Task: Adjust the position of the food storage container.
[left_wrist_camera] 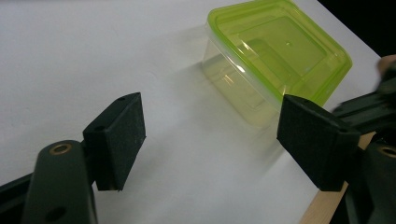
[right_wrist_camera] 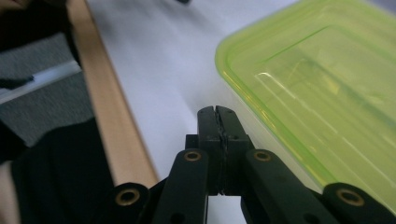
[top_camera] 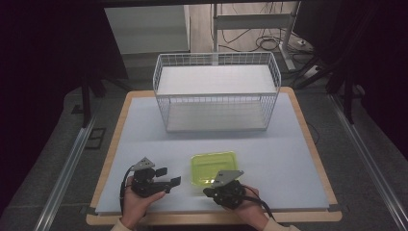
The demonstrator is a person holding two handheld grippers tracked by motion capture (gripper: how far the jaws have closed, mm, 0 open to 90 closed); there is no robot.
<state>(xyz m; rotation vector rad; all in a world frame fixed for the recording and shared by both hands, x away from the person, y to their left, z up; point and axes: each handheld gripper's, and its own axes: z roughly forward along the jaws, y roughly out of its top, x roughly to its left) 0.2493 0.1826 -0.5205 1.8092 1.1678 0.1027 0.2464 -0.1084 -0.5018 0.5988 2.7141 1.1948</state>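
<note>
- While I read the high view: lime-green lidded clear plastic box [top_camera: 213, 167] sits on the pale table mat [top_camera: 298, 163] before the white wire basket [top_camera: 216, 91]. My right gripper [top_camera: 211, 183] is at its near edge, closer than the left gripper [top_camera: 169, 176].
- Left gripper view: jaws wide, empty; box ahead, right.
- Right gripper view: jaws pressed together, empty, beside the box's near wall.

The box [left_wrist_camera: 275, 56] is made of shiny, see-through green plastic. The table [top_camera: 144, 130] is covered in smooth, matt white, edged with wood. The basket [top_camera: 216, 103] is made of white wire.
</note>
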